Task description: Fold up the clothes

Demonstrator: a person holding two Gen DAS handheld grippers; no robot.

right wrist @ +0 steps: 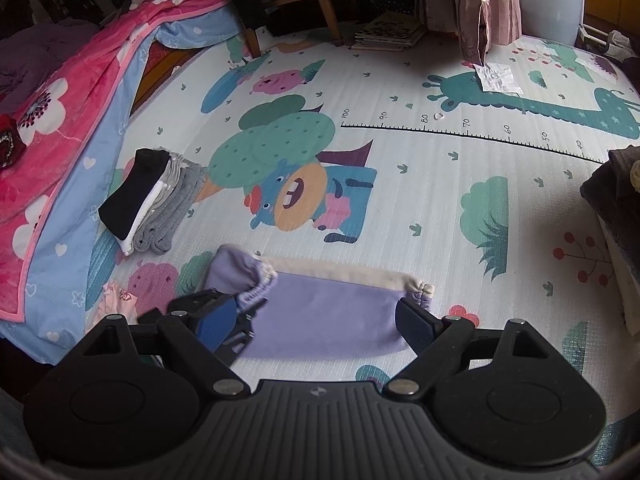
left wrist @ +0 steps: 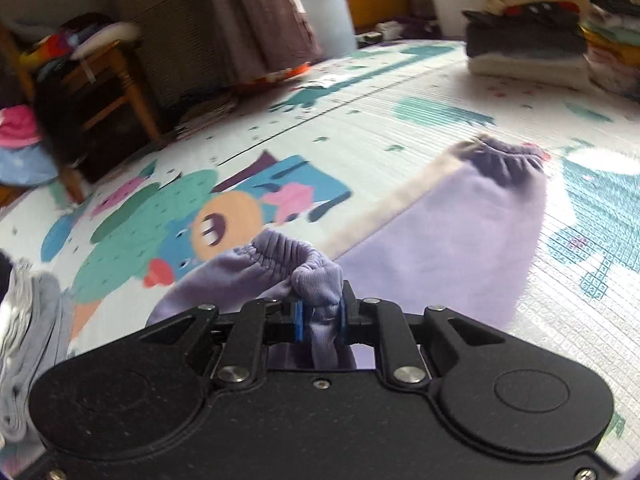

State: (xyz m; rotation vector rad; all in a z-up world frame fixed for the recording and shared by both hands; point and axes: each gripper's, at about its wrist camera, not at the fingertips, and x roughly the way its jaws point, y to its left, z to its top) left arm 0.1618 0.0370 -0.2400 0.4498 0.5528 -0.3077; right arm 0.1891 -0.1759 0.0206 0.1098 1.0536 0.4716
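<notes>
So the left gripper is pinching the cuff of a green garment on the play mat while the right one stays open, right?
Not quite: the garment is lilac, not green, as the left wrist view shows. The left gripper does pinch its gathered cuff over the play mat, and the right gripper is open.

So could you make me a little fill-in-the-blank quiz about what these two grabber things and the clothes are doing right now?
1. The left gripper is shut on a gathered cuff of the ____ garment.
2. The right gripper has its jaws ____, with nothing pinched between them.
3. The garment lies on a play mat printed with ____ animals.
4. In the right wrist view, a small folded pile on the mat has a ____ piece on top.

Missing words: purple; open; cartoon; black
</notes>
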